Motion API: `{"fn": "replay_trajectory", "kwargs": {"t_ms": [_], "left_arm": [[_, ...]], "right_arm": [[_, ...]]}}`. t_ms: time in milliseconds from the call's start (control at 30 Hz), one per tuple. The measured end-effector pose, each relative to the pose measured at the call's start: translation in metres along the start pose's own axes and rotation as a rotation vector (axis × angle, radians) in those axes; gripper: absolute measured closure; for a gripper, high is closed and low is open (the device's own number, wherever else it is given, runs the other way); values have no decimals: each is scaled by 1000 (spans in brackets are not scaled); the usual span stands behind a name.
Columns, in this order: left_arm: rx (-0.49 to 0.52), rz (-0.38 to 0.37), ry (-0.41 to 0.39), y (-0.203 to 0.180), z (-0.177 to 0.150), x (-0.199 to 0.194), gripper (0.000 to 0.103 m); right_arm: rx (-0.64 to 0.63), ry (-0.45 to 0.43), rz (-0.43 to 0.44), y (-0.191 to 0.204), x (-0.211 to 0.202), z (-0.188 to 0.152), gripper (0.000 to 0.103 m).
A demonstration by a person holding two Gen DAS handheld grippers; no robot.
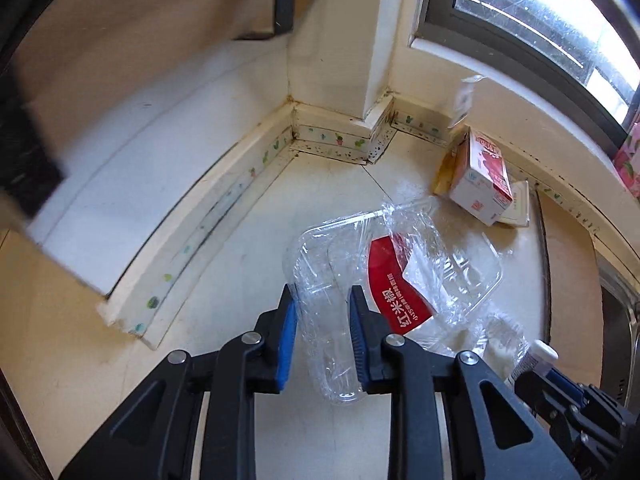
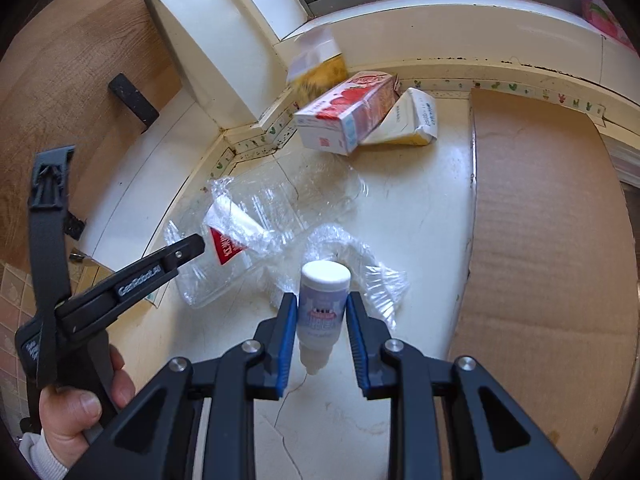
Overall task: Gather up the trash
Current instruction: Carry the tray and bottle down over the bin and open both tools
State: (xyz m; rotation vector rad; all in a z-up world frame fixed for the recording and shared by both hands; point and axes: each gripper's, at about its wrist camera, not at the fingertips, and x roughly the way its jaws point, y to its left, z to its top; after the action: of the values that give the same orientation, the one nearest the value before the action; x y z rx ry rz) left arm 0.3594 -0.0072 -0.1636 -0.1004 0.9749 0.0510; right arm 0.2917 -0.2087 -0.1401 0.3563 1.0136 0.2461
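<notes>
My left gripper (image 1: 323,308) is shut on the near end of a clear plastic clamshell container (image 1: 344,280) with a red label (image 1: 394,280). The container lies over the white countertop (image 1: 248,256); it also shows in the right wrist view (image 2: 256,232). My right gripper (image 2: 322,312) is shut on a small white bottle (image 2: 323,304) with a pale blue label, held cap forward above crumpled clear plastic wrap (image 2: 360,268). The bottle's cap shows in the left wrist view (image 1: 538,354). A red and white carton (image 2: 344,116) lies in the corner by the wall.
A cream flattened carton (image 2: 412,120) lies beside the red one, with a yellow-and-white packet (image 2: 316,64) against the wall. A brown cardboard sheet (image 2: 540,220) covers the counter at the right. A metal sink edge (image 1: 616,300) is at far right. A window (image 1: 540,20) is above.
</notes>
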Motion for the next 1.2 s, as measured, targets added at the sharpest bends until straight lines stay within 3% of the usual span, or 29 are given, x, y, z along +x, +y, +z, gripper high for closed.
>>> {"fn": "replay_trajectory", "kwargs": {"t_ms": [767, 1000, 1200], "left_arm": [[-2, 99, -116, 99, -126, -148, 80], [34, 65, -112, 124, -176, -180, 80], [94, 38, -114, 137, -226, -208, 80]], "right_arm": [[-16, -22, 49, 68, -56, -86, 78], [-26, -38, 35, 99, -77, -140, 78], [-26, -45, 5, 124, -98, -209, 78]]}}
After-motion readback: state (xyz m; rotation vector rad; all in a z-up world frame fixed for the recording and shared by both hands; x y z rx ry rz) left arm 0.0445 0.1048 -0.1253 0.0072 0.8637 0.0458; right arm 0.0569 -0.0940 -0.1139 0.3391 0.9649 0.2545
